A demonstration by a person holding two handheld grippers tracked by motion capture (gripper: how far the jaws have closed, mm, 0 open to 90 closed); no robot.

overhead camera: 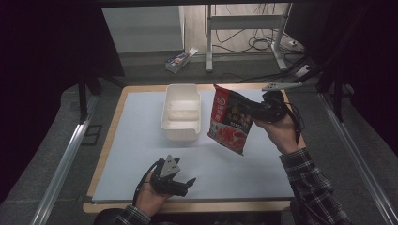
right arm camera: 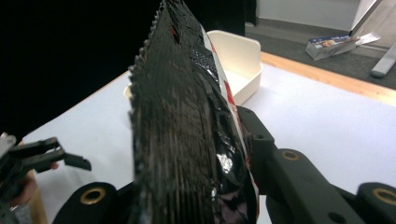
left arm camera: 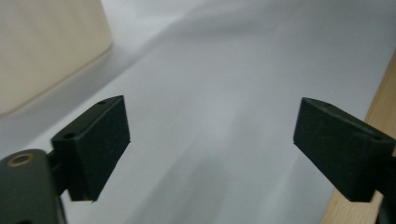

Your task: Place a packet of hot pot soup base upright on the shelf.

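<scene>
Hand-held gripper units were checked first. We found the right hand-held gripper raised above the desk, its jaws pinching a red and black snack bag by one edge. In the high view we saw the bag hanging clear of the desk surface, tilted, just to the right of the white bin and not touching it. In the right gripper view we saw the bag edge-on between the two jaws, with its serrated seam toward the camera and the white bin beyond it.

We found the left hand-held gripper low over the desk, nearer to the person than the white bin and well apart from it. Its jaws stood spread with nothing between them; in the left gripper view we saw only the pale desk covering in the gap, with a corner of the white bin at upper left and the wooden desk edge at right.

We noted the white bin standing upright on the desk. Behind the desk, beyond the white bin, a small carton lay on the floor.
</scene>
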